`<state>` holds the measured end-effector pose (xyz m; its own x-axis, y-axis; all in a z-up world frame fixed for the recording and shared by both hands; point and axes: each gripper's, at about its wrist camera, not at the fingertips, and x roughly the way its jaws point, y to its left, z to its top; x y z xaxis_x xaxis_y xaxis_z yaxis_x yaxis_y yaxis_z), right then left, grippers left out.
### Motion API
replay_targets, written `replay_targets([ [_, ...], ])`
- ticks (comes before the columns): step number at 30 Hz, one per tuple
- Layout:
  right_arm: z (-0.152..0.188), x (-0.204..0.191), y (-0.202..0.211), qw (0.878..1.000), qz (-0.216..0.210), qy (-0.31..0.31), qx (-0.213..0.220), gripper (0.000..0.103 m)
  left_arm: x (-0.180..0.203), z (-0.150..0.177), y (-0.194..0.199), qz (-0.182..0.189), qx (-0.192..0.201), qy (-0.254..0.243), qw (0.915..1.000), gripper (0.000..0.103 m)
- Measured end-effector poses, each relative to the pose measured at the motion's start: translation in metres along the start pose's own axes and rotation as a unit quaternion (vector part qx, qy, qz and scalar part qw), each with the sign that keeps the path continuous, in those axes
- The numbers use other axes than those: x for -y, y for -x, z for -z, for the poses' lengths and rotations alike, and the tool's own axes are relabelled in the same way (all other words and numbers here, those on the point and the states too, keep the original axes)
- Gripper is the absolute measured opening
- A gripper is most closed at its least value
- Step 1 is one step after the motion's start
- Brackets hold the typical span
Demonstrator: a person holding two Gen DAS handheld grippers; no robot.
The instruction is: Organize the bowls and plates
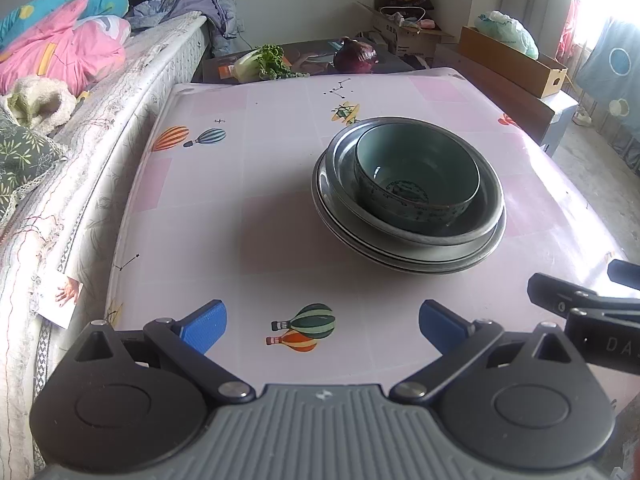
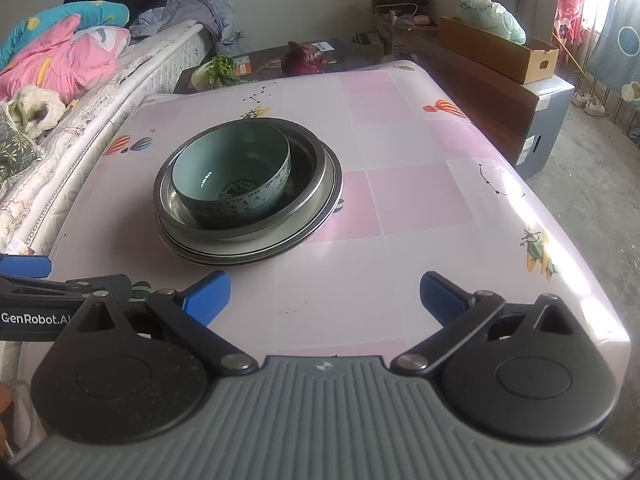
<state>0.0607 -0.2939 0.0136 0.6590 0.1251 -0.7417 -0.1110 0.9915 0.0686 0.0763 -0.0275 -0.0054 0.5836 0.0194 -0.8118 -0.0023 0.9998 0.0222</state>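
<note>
Glazed teal bowl [image 2: 232,176] nested in round steel plates [image 2: 248,240], glossy pink tablecloth [image 2: 400,200], both ribbed-pad tongs released, empty.

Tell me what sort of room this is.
Most likely a bedroom used as living space: a bed heaped with quilts beside a cloth-covered table with nested bowls, and cardboard boxes along the wall.
</note>
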Motion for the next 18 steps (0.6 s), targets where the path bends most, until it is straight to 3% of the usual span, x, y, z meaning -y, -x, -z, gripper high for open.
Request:
replay_targets([
  [18, -0.017, -0.017, -0.011, 0.999, -0.002, 0.031, -0.01, 0.101, -0.012, -0.006, -0.003, -0.019, 0.001, 0.016, 0.9997, 0.103],
])
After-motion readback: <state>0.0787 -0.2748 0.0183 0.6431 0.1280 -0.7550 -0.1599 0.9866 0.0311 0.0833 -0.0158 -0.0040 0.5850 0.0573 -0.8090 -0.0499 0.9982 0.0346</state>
